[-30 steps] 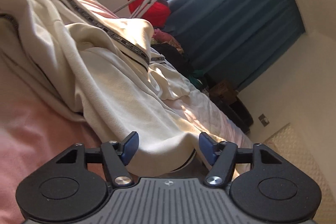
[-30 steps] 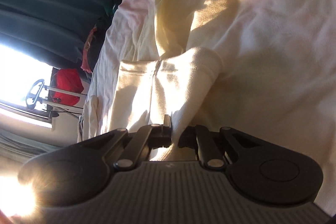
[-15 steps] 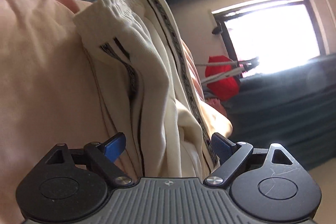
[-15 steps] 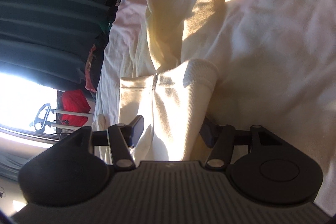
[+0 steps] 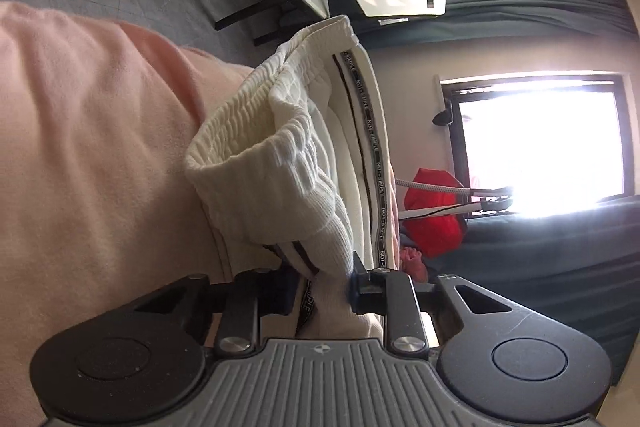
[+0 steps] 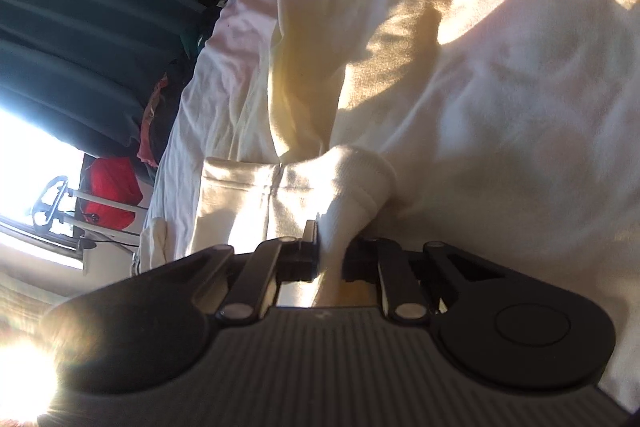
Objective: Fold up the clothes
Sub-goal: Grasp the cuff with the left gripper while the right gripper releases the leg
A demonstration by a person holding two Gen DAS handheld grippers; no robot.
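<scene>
1. The left tool (image 5: 320, 291) is closed tight on the cream trousers (image 5: 316, 163), pinching the fabric just below the ribbed waistband.
2. From that tool the trousers stretch forward across a pink sheet (image 5: 92, 147).
3. The right tool (image 6: 332, 259) is clamped on a ribbed cuff (image 6: 352, 187) of the same cream cloth.
4. Beyond it lies a white bed sheet (image 6: 224, 75).

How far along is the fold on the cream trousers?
Early. Done: both grasps are made. The left gripper is shut on the cream trousers near the striped side tape, below the bunched waistband. The right gripper is shut on a ribbed cuff. In hand: fabric pinched at both ends. Left: no neat fold shows yet; cloth lies rumpled on the bed sheet.
</scene>
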